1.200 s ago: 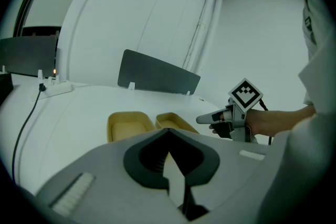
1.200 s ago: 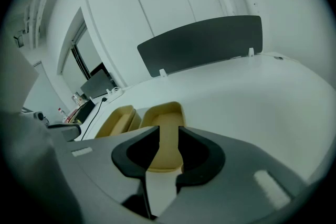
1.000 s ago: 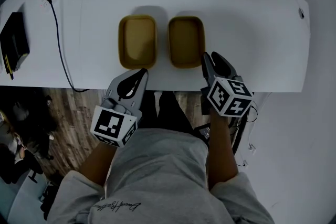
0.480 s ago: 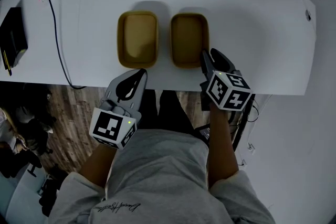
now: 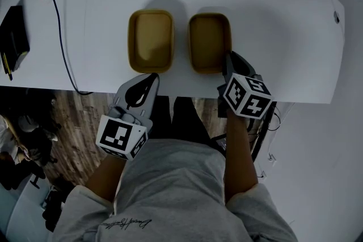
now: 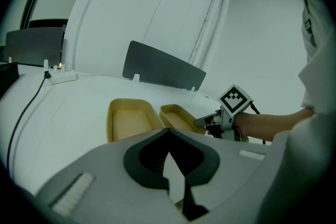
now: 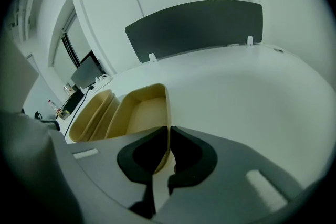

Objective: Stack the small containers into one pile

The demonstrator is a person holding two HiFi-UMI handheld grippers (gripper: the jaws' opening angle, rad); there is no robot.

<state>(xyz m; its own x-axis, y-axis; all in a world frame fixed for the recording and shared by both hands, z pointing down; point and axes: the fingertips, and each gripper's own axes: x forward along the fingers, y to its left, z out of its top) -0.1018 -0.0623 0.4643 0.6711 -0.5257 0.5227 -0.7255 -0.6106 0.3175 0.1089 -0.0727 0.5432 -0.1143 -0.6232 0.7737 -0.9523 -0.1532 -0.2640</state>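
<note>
The right gripper (image 7: 168,139) has just closed its jaws onto the near rim of the right-hand shallow mustard-yellow plastic container (image 5: 210,42). That container sits by the white table's (image 5: 278,25) near edge, just beside the matching left-hand container (image 5: 150,41), so it is probably ready to lift. The left gripper (image 5: 152,79) hangs clenched and empty.

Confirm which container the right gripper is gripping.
The right container: the right gripper's jaws have just been closing and pinch its right wall. The left container sits free beside it, apart from the left gripper.
</note>
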